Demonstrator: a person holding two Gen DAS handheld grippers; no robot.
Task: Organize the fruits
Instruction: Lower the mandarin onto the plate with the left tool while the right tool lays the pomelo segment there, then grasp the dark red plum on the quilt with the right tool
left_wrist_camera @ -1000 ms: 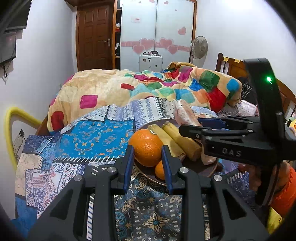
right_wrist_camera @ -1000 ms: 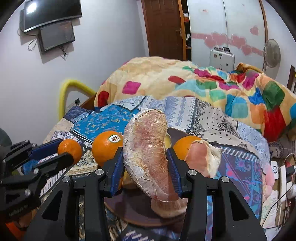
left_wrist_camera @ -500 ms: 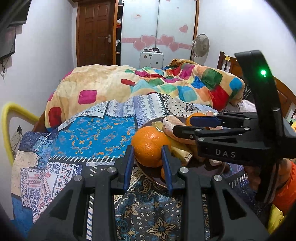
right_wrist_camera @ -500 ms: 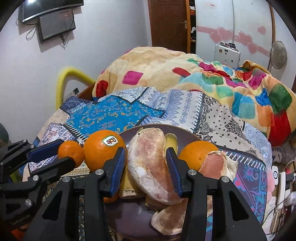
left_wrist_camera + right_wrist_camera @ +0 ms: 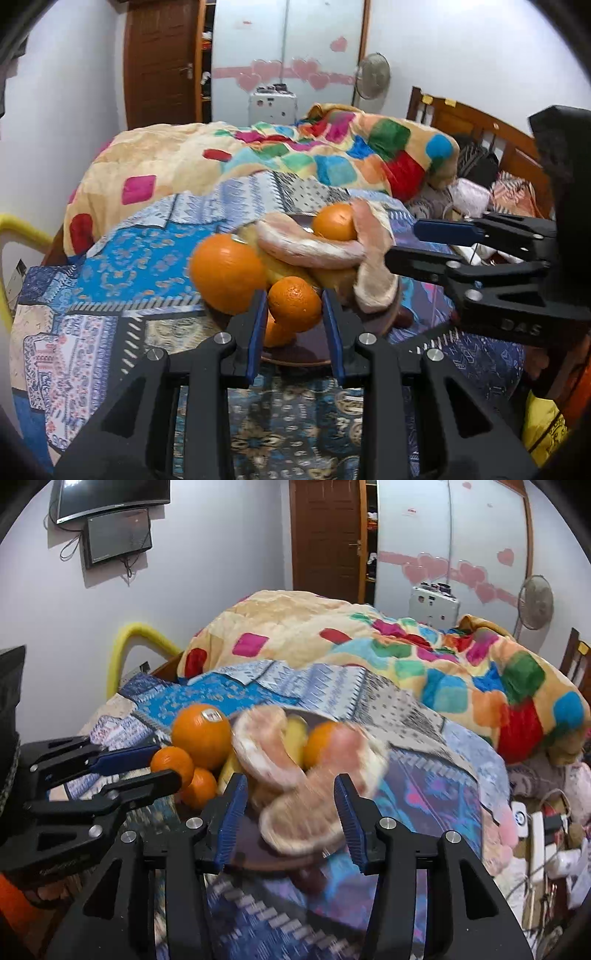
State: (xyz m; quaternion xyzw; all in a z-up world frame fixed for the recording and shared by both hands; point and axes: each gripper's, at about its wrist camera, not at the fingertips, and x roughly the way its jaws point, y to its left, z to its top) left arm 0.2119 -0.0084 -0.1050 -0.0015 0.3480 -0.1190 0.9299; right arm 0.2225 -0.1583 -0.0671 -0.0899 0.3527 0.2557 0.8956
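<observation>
Oranges (image 5: 228, 274), bananas (image 5: 295, 734) and pomelo pieces (image 5: 266, 751) lie on the plate (image 5: 295, 354) atop the bed (image 5: 110, 258).

Between your left fingers (image 5: 255, 328) a small orange (image 5: 294, 303) is showing dimpled, slightly shiny peel. Beyond your right fingers (image 5: 231, 812), the pomelo segments (image 5: 295, 782) are looking matt and papery-skinned. The plate (image 5: 295, 350) under them is gleaming dark and smooth. Below your fingertips the printed bedspread (image 5: 110, 266) is lying as soft matt cloth. Your fingers are wearing ribbed blue pads on matt black plastic, with bright metal screws.

Black tongs (image 5: 293, 310), blue pads (image 5: 255, 332)
</observation>
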